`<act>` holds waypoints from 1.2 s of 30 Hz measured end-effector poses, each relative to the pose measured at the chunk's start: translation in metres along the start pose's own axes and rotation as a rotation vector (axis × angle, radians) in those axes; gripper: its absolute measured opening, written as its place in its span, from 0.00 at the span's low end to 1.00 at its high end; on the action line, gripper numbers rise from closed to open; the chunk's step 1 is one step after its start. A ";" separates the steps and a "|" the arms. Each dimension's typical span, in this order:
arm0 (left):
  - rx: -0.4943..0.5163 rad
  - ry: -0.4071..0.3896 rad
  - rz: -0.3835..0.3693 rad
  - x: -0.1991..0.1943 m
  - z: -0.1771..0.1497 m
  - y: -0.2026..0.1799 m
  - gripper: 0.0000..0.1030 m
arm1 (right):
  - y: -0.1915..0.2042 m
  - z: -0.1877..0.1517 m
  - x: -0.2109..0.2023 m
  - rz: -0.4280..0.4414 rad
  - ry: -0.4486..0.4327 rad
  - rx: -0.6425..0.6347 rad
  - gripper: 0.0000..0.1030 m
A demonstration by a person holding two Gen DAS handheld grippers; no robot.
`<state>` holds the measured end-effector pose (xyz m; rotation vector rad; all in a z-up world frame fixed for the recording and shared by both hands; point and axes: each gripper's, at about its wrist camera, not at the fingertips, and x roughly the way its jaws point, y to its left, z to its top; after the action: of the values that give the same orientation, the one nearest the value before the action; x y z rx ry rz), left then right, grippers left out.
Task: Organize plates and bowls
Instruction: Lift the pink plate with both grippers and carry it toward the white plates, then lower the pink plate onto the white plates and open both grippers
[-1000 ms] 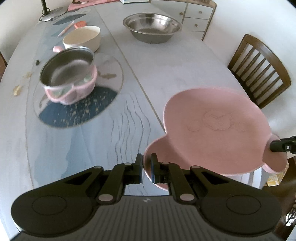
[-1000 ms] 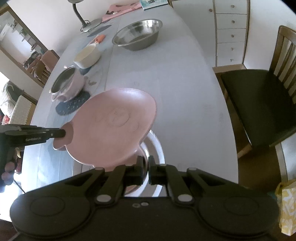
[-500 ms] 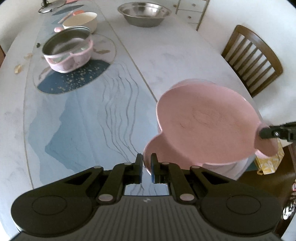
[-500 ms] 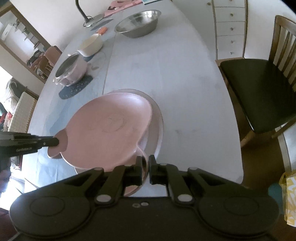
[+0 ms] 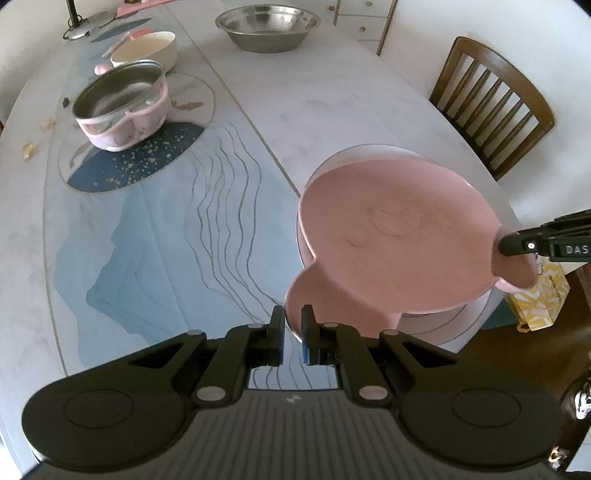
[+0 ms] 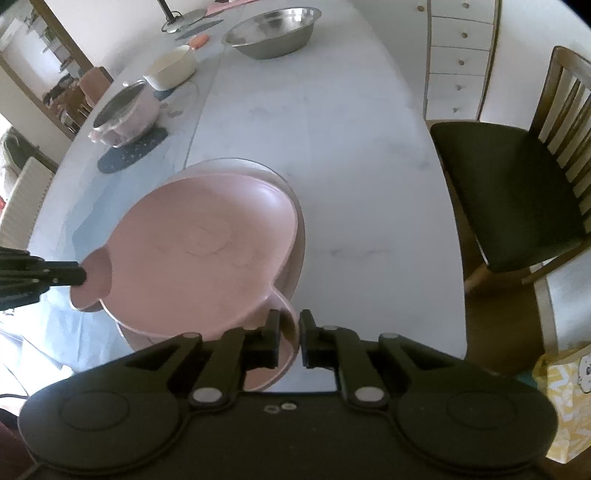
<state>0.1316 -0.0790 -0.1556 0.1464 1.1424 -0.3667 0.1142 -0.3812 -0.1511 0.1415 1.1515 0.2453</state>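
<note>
A pink plate with two ear-shaped tabs point(image 5: 391, 236) point(image 6: 199, 251) hangs between both grippers, just above a pale round plate point(image 5: 450, 317) point(image 6: 295, 254) on the table. My left gripper point(image 5: 293, 325) is shut on one ear. My right gripper point(image 6: 288, 332) is shut on the other ear; its fingers show at the right of the left wrist view point(image 5: 517, 245). Far off stand a steel bowl inside a pink bowl point(image 5: 120, 105) point(image 6: 125, 112), a cream bowl point(image 5: 147, 50) point(image 6: 171, 68) and a large steel bowl point(image 5: 267, 24) point(image 6: 275, 29).
A wooden chair point(image 5: 491, 103) point(image 6: 517, 177) stands at the table's right side. A white drawer unit point(image 6: 461, 55) is behind it. A yellow box point(image 5: 539, 299) sits below the table edge. A lamp base point(image 5: 79, 29) stands at the far end.
Both grippers carried the pink plate down and over the pale plate; it now sits lower and closer to it. The grip on both ears is unchanged.
</note>
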 end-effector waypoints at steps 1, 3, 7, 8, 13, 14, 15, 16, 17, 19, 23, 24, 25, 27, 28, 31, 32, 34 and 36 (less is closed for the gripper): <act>-0.005 0.003 -0.009 0.000 -0.001 0.000 0.07 | 0.001 0.001 0.001 -0.008 0.004 -0.003 0.16; -0.019 0.007 -0.021 0.000 -0.002 0.003 0.07 | 0.001 0.003 0.002 -0.023 0.006 -0.006 0.18; -0.040 0.017 -0.042 0.000 -0.001 0.006 0.07 | 0.001 0.004 -0.001 -0.038 -0.002 0.008 0.28; -0.040 0.019 -0.046 0.000 -0.001 0.007 0.07 | 0.000 0.005 -0.002 -0.043 -0.005 0.010 0.28; -0.029 0.023 -0.053 0.000 -0.003 0.008 0.07 | 0.004 0.008 -0.010 -0.048 -0.018 0.011 0.36; -0.024 0.024 -0.057 0.000 -0.004 0.008 0.08 | 0.005 0.009 -0.012 -0.048 -0.021 0.007 0.38; -0.014 0.024 -0.057 0.001 -0.004 0.008 0.08 | 0.008 0.009 -0.014 -0.046 -0.025 0.000 0.40; -0.001 0.023 -0.056 0.001 -0.006 0.007 0.08 | 0.010 0.010 -0.016 -0.043 -0.029 -0.009 0.43; 0.004 0.023 -0.056 0.002 -0.007 0.007 0.08 | 0.012 0.010 -0.018 -0.043 -0.033 -0.015 0.45; 0.007 0.026 -0.059 0.002 -0.009 0.007 0.08 | 0.016 0.010 -0.021 -0.041 -0.037 -0.023 0.48; 0.045 0.026 -0.063 0.003 -0.014 0.004 0.09 | 0.021 0.012 -0.023 -0.039 -0.041 -0.032 0.52; 0.043 0.025 -0.064 0.003 -0.015 0.004 0.09 | 0.023 0.013 -0.022 -0.037 -0.041 -0.032 0.52; 0.037 0.024 -0.068 0.003 -0.015 0.004 0.09 | 0.024 0.013 -0.022 -0.034 -0.040 -0.030 0.52; 0.015 0.019 -0.082 0.001 -0.014 0.008 0.09 | 0.028 0.013 -0.022 -0.031 -0.039 -0.032 0.52; 0.007 0.013 -0.089 -0.001 -0.015 0.009 0.09 | 0.030 0.014 -0.022 -0.031 -0.039 -0.035 0.52; -0.006 -0.013 -0.094 -0.010 -0.015 0.013 0.09 | 0.037 0.015 -0.024 -0.029 -0.041 -0.042 0.52; -0.009 -0.026 -0.095 -0.014 -0.015 0.014 0.09 | 0.039 0.016 -0.026 -0.028 -0.044 -0.042 0.52; -0.020 -0.060 -0.103 -0.024 -0.013 0.018 0.09 | 0.045 0.018 -0.030 -0.021 -0.056 -0.041 0.53; -0.032 -0.095 -0.102 -0.034 -0.010 0.023 0.09 | 0.053 0.023 -0.036 -0.003 -0.076 -0.047 0.56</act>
<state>0.1185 -0.0474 -0.1302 0.0421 1.0641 -0.4410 0.1148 -0.3397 -0.0980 0.1068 1.0700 0.2623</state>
